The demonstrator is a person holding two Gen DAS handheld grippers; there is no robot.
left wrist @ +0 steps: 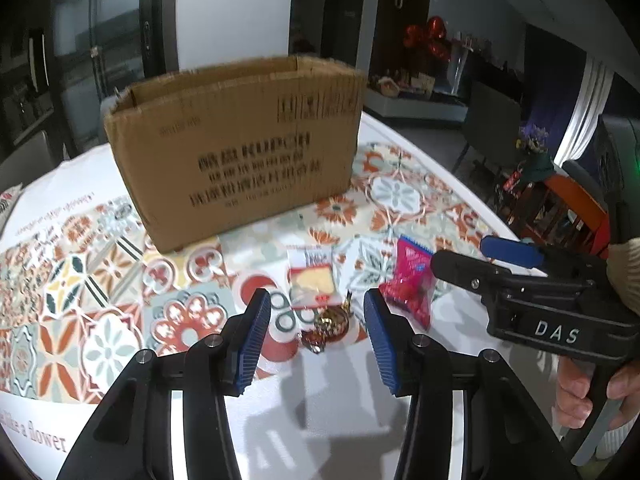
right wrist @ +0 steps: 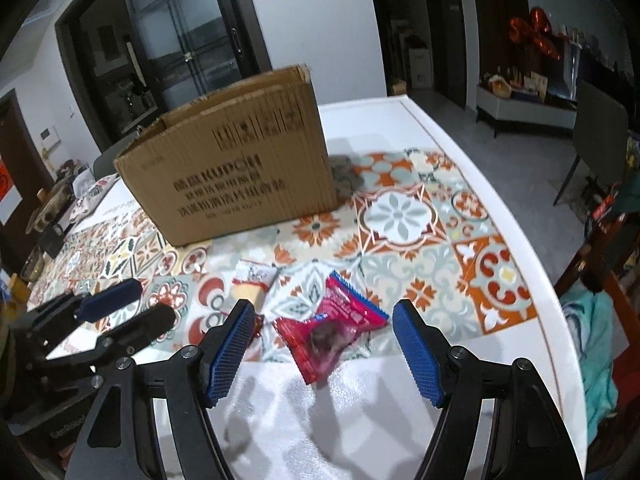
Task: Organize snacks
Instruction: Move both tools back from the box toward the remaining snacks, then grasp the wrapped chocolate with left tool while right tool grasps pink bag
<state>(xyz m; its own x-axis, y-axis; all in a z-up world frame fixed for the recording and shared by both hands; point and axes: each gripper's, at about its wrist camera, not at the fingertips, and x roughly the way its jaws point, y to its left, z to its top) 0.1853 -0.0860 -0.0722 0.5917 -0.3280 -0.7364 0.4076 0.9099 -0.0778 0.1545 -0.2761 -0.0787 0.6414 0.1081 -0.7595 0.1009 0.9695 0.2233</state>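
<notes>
An open cardboard box (left wrist: 236, 144) stands on the patterned tablecloth; it also shows in the right wrist view (right wrist: 236, 176). In front of it lie a white and yellow snack packet (left wrist: 311, 276), a gold and red wrapped candy (left wrist: 330, 322) and a red snack packet (left wrist: 410, 284). My left gripper (left wrist: 316, 336) is open, just above the table, with the wrapped candy between its fingers. My right gripper (right wrist: 324, 348) is open, with the red packet (right wrist: 332, 324) between its fingers. The white and yellow packet (right wrist: 252, 284) lies to the left of it.
The table's white curved edge (right wrist: 532, 264) runs along the right. Chairs (left wrist: 568, 204) and clutter stand beyond it. Some items (right wrist: 52, 200) sit at the table's far left. A sideboard with red balloons (left wrist: 424, 40) is in the background.
</notes>
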